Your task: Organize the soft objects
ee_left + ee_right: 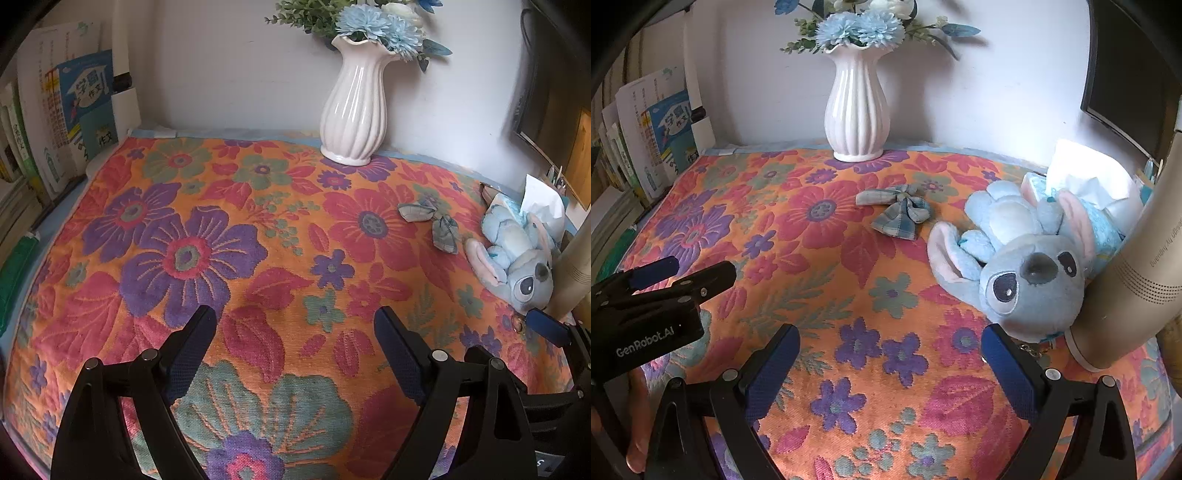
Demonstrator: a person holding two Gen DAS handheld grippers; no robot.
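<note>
A blue plush toy (1027, 258) lies on its back on the flowered cloth (849, 295) at the right; it also shows in the left wrist view (513, 254). A small blue-grey plaid fabric bow (899, 212) lies on the cloth left of the plush, and it shows in the left wrist view (432, 221) too. My right gripper (890, 350) is open and empty, just in front and left of the plush. My left gripper (295, 332) is open and empty over the middle of the cloth; it shows from the side in the right wrist view (698, 273).
A white ribbed vase (857, 110) with blue flowers stands at the back against the wall. Books (62, 122) stand along the left edge. A tissue pack (1086, 181) lies behind the plush. A beige cylindrical device (1137, 288) leans at the right beside the plush.
</note>
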